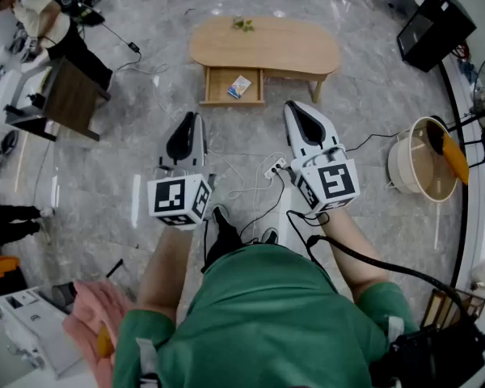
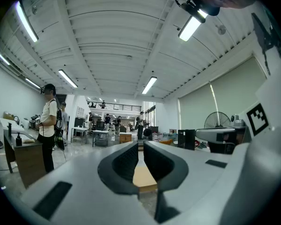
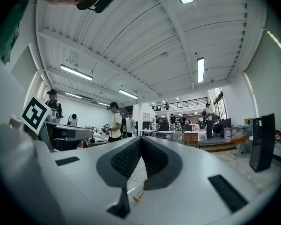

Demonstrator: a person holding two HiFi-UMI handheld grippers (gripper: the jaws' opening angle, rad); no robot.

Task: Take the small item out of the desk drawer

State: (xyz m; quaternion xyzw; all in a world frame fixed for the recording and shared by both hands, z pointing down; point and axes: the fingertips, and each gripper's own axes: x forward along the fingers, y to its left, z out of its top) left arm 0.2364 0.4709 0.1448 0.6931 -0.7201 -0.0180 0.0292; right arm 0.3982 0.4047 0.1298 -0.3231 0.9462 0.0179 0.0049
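Observation:
In the head view a low wooden desk [image 1: 291,47] stands ahead on the marble floor. Its drawer [image 1: 214,99] is pulled out. A small white and blue item [image 1: 238,86] lies inside, toward the drawer's right. Both grippers are held level, short of the desk and well apart from the drawer. My left gripper [image 1: 191,118] shows a narrow slit between its pads [image 2: 126,161], and the desk top [image 2: 143,178] shows through it; nothing is held. My right gripper [image 1: 294,106] is shut, its pads [image 3: 126,161] meeting at the tip with nothing between them.
A small green plant [image 1: 243,24] sits on the desk. White cables and a power strip [image 1: 271,168] lie on the floor between me and the drawer. A round bin [image 1: 420,164] stands right, a black box [image 1: 435,27] far right, a dark cabinet [image 1: 69,95] and a person [image 1: 40,18] left.

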